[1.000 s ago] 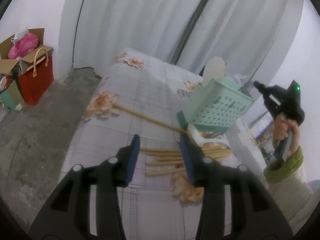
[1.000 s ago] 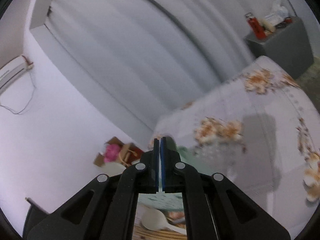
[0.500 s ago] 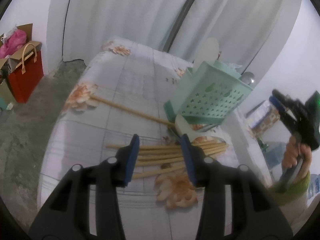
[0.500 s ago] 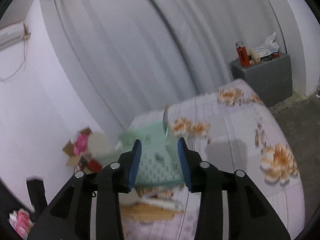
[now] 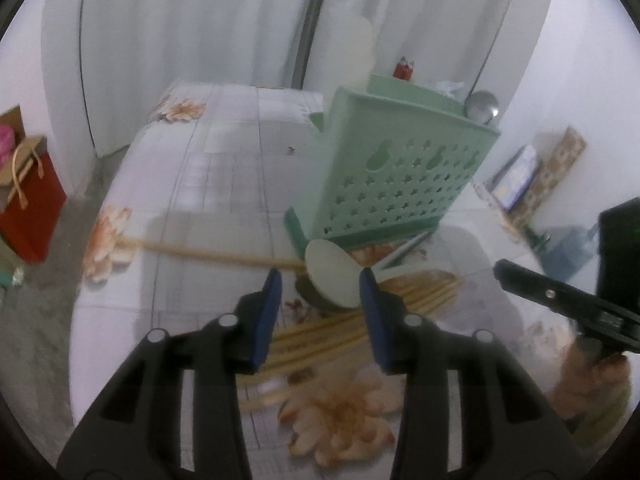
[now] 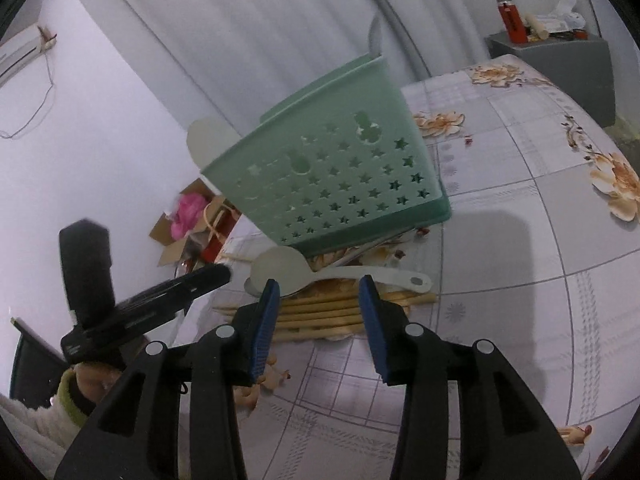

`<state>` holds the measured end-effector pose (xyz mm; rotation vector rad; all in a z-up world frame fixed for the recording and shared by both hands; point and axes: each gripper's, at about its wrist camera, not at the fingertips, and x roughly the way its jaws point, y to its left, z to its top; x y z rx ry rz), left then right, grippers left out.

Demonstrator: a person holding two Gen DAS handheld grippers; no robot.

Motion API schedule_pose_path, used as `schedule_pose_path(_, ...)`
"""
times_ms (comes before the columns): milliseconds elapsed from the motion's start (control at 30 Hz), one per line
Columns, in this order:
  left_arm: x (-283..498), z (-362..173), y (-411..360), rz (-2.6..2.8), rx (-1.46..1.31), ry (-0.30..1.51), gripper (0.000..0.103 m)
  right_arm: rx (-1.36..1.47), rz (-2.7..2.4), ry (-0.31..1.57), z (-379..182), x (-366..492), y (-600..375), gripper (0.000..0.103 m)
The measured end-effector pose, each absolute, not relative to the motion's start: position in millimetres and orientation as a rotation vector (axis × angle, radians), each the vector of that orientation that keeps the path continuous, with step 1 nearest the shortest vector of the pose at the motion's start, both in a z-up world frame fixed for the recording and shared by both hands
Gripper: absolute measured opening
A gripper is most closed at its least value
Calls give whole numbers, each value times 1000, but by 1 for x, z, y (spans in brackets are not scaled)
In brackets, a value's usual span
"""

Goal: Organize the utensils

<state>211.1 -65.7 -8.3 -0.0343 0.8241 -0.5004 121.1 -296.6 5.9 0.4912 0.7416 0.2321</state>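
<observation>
A mint-green basket [image 5: 392, 184] [image 6: 336, 184] with star holes stands on the floral cloth. It holds a white paddle [image 5: 360, 52] and a metal ladle [image 5: 482, 106]. In front of it lie a white rice spoon [image 5: 332, 276] [image 6: 280, 268], a bundle of bamboo chopsticks [image 5: 320, 336] [image 6: 320, 312] and one long wooden stick [image 5: 200, 254]. My left gripper [image 5: 320, 280] hovers over the spoon's bowl, its jaws narrowing slightly and gripping nothing. My right gripper [image 6: 319, 286] is open above the chopsticks and the spoon's handle. Each gripper also shows in the other's view, the right gripper [image 5: 505, 271] and the left gripper [image 6: 218, 272].
A red paper bag [image 5: 32, 208] and a cardboard box with something pink [image 6: 188, 216] sit on the floor to the left. A grey cabinet [image 6: 560, 64] with small items stands beyond the far corner. Books [image 5: 520, 184] lean at the right. Curtains hang behind.
Both grippers came down and in toward the pile in front of the basket. The right gripper's jaws went from shut to open. The left gripper now sits over the white spoon.
</observation>
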Motion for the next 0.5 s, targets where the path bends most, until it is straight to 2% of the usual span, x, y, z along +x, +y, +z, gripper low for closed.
schedule_pose_path(67,216,-11,-69,-498,-37,834,30,487,237,742,8,118,-296,41)
schedule_pose_path(233,221,-15,-74,-489,-24,846,27,489,244,747,7,117,-293,41)
schedule_pose_path(300,221,-18,-72,-478,-20,852,23,486,249,748,6,118,-293,41)
schedule_pose_path(367,221,-20,-69,-468,-29,861,15,485,252,750,4,120,-292,41)
schedule_pose_path(500,222,-28,-60,-440,-67,903,13,495,258,752,1,122,-294,41)
